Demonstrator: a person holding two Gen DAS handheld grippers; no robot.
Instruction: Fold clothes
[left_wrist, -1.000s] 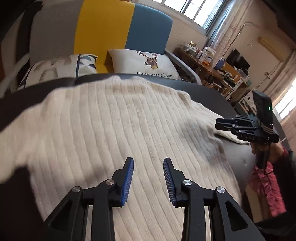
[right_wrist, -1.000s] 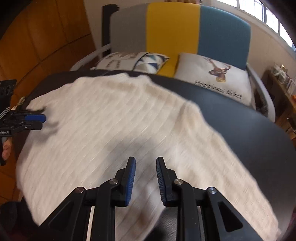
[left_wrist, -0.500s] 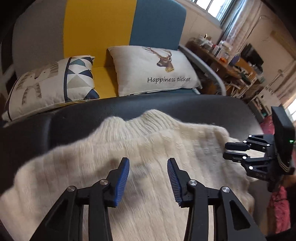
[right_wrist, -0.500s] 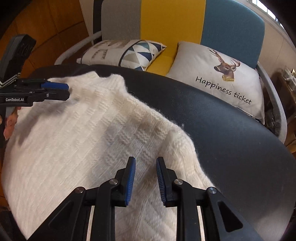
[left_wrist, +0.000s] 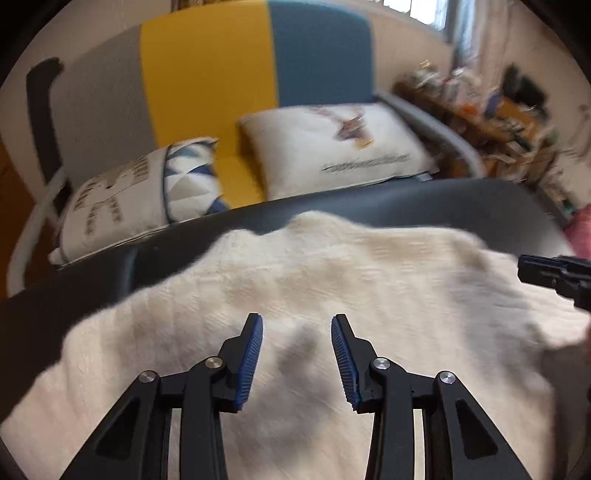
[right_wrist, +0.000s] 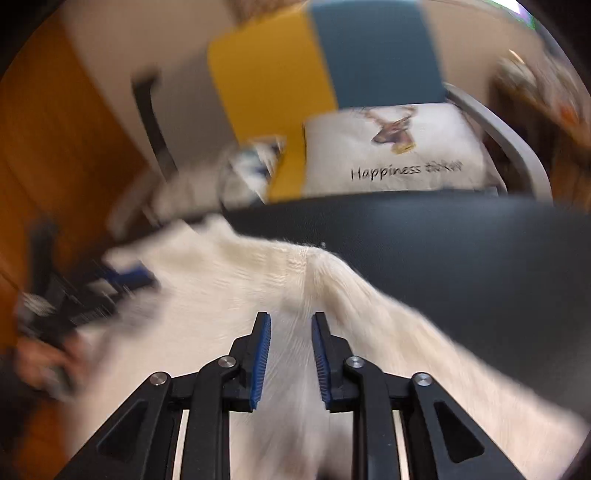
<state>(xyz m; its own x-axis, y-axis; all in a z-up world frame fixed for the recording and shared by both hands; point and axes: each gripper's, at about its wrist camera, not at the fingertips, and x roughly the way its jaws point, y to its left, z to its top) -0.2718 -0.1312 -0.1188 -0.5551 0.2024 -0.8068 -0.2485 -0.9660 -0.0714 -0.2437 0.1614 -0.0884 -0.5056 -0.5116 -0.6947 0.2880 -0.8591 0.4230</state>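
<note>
A cream ribbed sweater (left_wrist: 332, 295) lies on a black table (right_wrist: 461, 240); behind, a sofa (left_wrist: 258, 74) striped grey, yellow and blue carries a white deer-print cushion (right_wrist: 399, 147) and a blue-triangle cushion (left_wrist: 147, 192).

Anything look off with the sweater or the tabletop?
Nothing damaged or spilled. The cream sweater lies rumpled and skewed on the dark table, not yet squared. Both views are motion-blurred. The left tool is closing with nothing gripped.
</note>
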